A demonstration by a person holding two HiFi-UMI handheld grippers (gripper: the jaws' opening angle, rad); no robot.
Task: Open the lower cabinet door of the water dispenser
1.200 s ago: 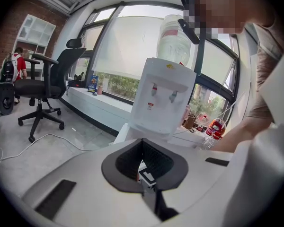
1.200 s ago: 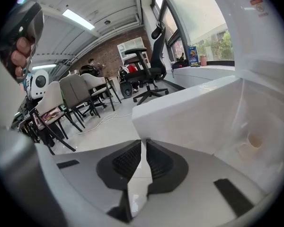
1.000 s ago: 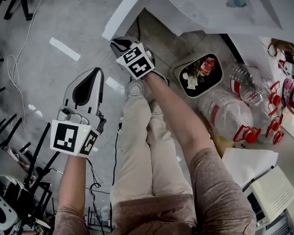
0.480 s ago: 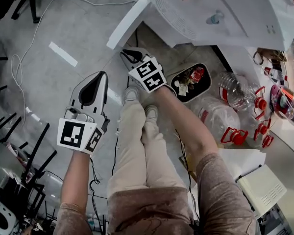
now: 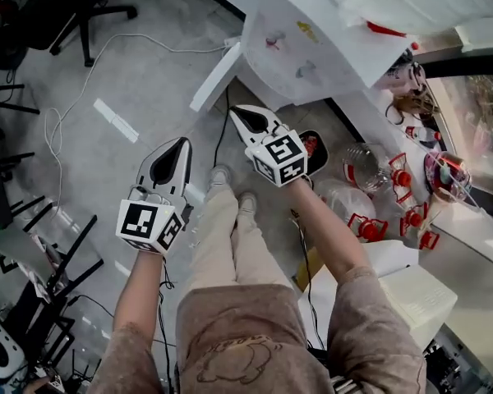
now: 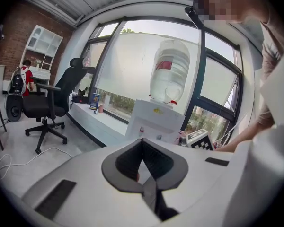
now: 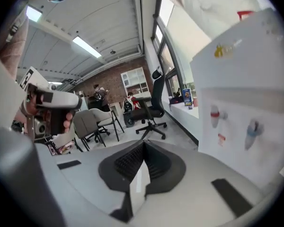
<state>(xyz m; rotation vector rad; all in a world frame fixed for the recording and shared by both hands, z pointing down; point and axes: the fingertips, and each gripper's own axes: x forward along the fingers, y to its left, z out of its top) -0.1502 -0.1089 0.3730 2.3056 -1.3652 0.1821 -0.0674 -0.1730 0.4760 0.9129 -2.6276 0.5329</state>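
The tall white water dispenser stands at the top of the head view. It carries an upturned clear plastic water bottle with a red label band, whose print is too small to read. At the dispenser's foot the white lower cabinet door stands swung out over the grey floor, away from the body. Both grippers hang in the air on the near side of it, touching neither door nor dispenser. A black swivel office chair stands well off to the left.

The left gripper has its jaws brought together at the tips with nothing between them. The right gripper, nearer the dispenser, likewise has its jaws pressed together and is empty. Each carries a cube with black-and-white square markers.

Clear empty bottles with red handles lie beside the dispenser, next to a black waste bin holding rubbish.

On the dispenser's front are a yellow sticker, which cannot be read, a red tap and a blue tap. A small red label sits below the red tap, too blurred to read.
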